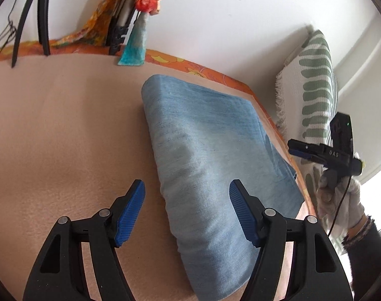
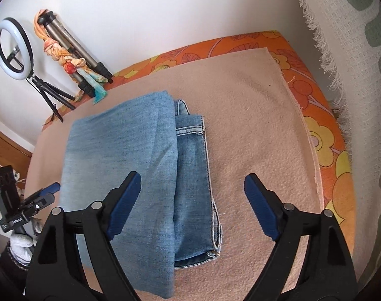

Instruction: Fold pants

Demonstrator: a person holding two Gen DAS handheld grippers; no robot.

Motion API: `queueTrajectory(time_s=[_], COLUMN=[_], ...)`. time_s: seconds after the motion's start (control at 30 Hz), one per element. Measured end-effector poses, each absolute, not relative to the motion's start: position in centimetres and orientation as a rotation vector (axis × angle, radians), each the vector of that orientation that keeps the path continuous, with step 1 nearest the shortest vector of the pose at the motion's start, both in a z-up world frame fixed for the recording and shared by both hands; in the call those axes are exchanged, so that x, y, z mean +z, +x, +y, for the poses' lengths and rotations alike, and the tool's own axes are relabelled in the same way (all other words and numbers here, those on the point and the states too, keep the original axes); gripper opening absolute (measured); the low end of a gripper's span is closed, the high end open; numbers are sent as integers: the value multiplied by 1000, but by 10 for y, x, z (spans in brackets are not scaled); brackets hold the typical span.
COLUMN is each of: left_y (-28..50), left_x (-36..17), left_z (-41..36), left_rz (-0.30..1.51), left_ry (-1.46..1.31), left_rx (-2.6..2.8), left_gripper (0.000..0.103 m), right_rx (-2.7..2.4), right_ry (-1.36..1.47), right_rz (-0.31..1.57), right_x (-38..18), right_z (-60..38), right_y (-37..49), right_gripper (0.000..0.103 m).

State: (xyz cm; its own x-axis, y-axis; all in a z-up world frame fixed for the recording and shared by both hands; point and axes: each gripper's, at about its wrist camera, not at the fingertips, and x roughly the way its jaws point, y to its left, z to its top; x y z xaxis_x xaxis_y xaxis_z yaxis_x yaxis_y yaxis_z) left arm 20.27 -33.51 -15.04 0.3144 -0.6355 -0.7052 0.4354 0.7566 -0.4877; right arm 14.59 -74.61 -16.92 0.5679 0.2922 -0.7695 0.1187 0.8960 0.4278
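Observation:
The light blue denim pants (image 1: 210, 155) lie folded into a thick rectangle on the pink blanket (image 1: 64, 130). My left gripper (image 1: 186, 200) is open and empty, held above the near folded edge. In the right wrist view the pants (image 2: 130, 155) show the folded top layer with the hems and waistband (image 2: 193, 130) sticking out on the right. My right gripper (image 2: 193, 193) is open and empty above their right side. The right gripper also shows in the left wrist view (image 1: 301, 148), off the bed's right edge. The left gripper shows at the left in the right wrist view (image 2: 49, 190).
The blanket covers an orange flowered bed (image 2: 323, 135). A white and green fringed throw (image 1: 313, 92) hangs on the right. A ring light on a tripod (image 2: 14, 50) and a second tripod wrapped in a scarf (image 2: 72, 57) stand against the white wall at the back.

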Motion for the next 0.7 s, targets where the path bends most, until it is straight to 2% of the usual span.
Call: queueTrajectory(time_s=[0.27, 0.7], left_y=[224, 241], left_x=[-168, -182], left_z=[-334, -349], left_rz=[1153, 1190], left_ry=[-417, -470], left_rx=[-743, -758], left_gripper=[70, 70], right_rx=[232, 433], right_ry=[626, 700], right_rz=[981, 964], right_x=[-198, -219], right_z=[-760, -735], right_y=[159, 164], right_gripper=[87, 92])
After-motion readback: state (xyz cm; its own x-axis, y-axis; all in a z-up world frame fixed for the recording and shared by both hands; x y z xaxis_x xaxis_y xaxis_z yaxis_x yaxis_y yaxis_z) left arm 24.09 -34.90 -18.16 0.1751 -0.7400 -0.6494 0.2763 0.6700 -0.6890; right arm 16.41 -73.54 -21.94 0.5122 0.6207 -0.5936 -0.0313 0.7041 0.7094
